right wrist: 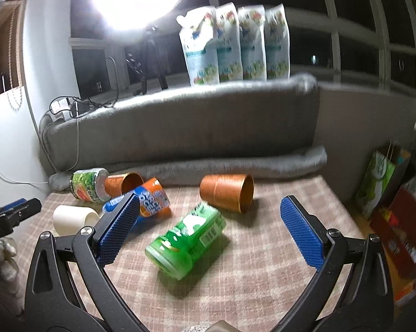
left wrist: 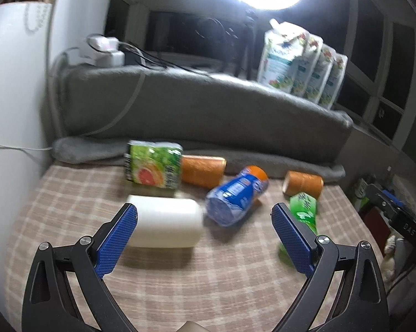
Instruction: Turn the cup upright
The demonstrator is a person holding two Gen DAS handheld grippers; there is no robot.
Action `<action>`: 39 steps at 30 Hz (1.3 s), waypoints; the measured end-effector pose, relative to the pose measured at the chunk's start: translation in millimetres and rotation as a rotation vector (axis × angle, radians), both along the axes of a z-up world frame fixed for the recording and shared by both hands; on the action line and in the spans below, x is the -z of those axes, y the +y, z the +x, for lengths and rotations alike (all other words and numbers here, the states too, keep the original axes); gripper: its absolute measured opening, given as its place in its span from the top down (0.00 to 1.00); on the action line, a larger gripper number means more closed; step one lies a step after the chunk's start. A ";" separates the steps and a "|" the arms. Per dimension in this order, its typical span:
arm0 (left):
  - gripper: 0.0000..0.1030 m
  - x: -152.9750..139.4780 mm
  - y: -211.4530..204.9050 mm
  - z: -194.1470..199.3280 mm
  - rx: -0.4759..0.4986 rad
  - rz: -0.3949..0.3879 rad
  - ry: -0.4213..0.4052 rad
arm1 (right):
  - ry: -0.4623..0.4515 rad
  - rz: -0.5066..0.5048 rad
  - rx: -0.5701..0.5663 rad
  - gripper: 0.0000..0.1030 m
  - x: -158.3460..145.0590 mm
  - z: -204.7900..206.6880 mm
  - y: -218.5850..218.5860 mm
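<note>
A white cup (left wrist: 166, 222) lies on its side on the checked tablecloth (left wrist: 180, 276), just ahead of my open, empty left gripper (left wrist: 203, 215); it also shows in the right wrist view (right wrist: 72, 219). Two orange cups lie on their sides: one (left wrist: 202, 171) behind the white cup, one (left wrist: 303, 184) at the right. In the right wrist view they show at the back left (right wrist: 122, 184) and ahead (right wrist: 227, 192). My right gripper (right wrist: 210, 207) is open and empty, above a green bottle (right wrist: 186, 244). The left gripper (right wrist: 11, 213) shows at that view's left edge.
A blue-and-orange bottle (left wrist: 235, 196), a green bottle (left wrist: 304, 215) and a green fruit-print can (left wrist: 152, 167) lie on the cloth. A grey padded ledge (left wrist: 202, 110) with several refill pouches (left wrist: 299, 66) and chargers (left wrist: 105, 51) runs behind. Bags and boxes (right wrist: 396, 215) stand off the right edge.
</note>
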State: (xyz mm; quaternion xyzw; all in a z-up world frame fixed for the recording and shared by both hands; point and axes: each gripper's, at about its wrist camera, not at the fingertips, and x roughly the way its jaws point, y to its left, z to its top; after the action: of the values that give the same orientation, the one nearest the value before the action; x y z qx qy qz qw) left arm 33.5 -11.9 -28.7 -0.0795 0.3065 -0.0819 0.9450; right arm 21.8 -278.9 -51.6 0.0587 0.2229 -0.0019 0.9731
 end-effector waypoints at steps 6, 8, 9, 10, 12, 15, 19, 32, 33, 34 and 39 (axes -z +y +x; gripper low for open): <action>0.10 14.6 -21.2 17.3 0.111 -0.037 0.077 | 0.099 0.107 -0.026 0.00 22.8 14.0 -22.8; 0.10 19.1 -29.2 22.9 0.158 -0.058 0.109 | 0.140 0.159 -0.039 0.00 30.9 20.3 -30.3; 0.12 20.9 -32.8 25.5 0.181 -0.070 0.124 | 0.160 0.190 -0.047 0.00 35.3 24.0 -34.6; 0.13 22.5 -36.4 28.2 0.202 -0.080 0.140 | 0.182 0.223 -0.052 0.00 40.2 27.9 -39.2; 0.14 26.0 -44.3 33.7 0.243 -0.101 0.173 | 0.217 0.275 -0.061 0.02 48.4 34.3 -45.2; 0.16 30.1 -56.0 40.9 0.293 -0.123 0.215 | 0.260 0.333 -0.072 0.04 59.2 43.2 -52.1; 0.16 33.1 -64.1 44.9 0.306 -0.101 0.216 | 0.312 0.421 -0.099 0.05 70.8 54.7 -56.4; 0.16 35.2 -52.0 26.8 0.243 -0.018 0.146 | 0.497 0.578 -0.160 0.08 107.7 100.5 -41.3; 0.16 33.0 -51.1 24.1 0.233 -0.013 0.131 | 0.502 0.579 -0.163 0.08 108.3 102.3 -38.8; 0.16 30.7 -49.4 20.5 0.221 -0.008 0.112 | 0.508 0.578 -0.166 0.08 108.8 103.6 -36.0; 0.16 24.2 -42.0 6.2 0.176 0.017 0.059 | 0.547 0.548 -0.172 0.08 110.0 113.2 -24.6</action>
State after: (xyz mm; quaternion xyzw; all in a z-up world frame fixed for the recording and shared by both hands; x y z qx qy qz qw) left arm 39.7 -53.9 -52.8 -0.0467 0.3406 -0.1594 0.9254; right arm 135.0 -303.5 -161.5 0.2946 0.4703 0.1237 0.8226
